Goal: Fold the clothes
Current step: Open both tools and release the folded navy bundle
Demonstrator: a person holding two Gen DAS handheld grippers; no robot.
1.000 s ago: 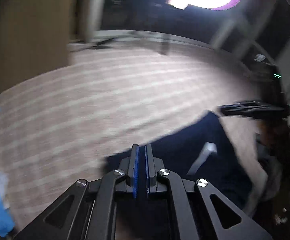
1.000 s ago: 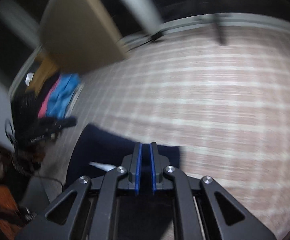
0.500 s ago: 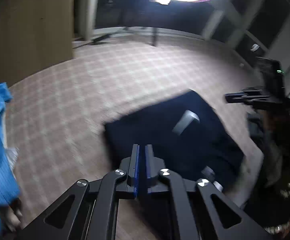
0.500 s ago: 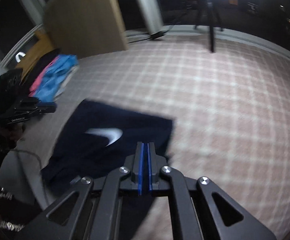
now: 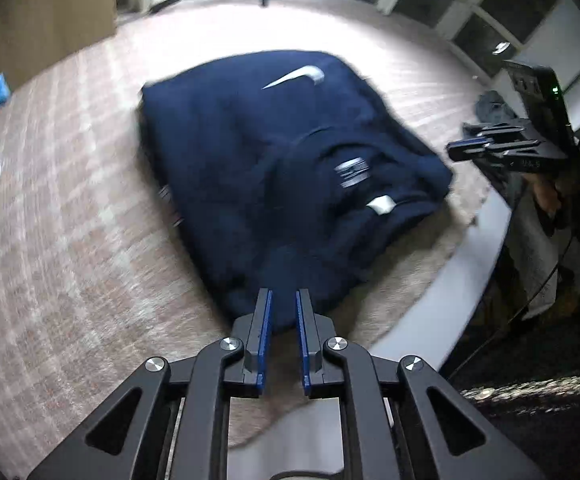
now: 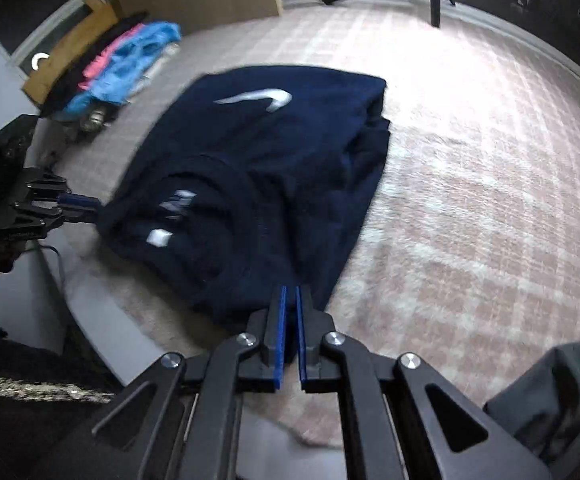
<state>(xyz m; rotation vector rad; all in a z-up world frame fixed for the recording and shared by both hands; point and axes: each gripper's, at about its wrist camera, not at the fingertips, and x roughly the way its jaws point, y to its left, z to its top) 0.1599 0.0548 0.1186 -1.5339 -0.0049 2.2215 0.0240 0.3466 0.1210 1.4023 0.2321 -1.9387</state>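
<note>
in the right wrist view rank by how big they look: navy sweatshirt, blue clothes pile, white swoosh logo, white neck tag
1. navy sweatshirt
2. blue clothes pile, though it lies farther off
3. white swoosh logo
4. white neck tag

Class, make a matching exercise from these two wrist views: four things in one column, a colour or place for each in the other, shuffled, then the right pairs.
Things:
1. sweatshirt
2. swoosh logo
3. clothes pile
4. plaid cloth

Descriptions:
A. white mark on the top fold
B. pink and beige checks, under everything
C. navy, folded, in the middle
D. blue and pink, at the far left edge

Pairs: 1-C, 2-A, 3-D, 4-B
</note>
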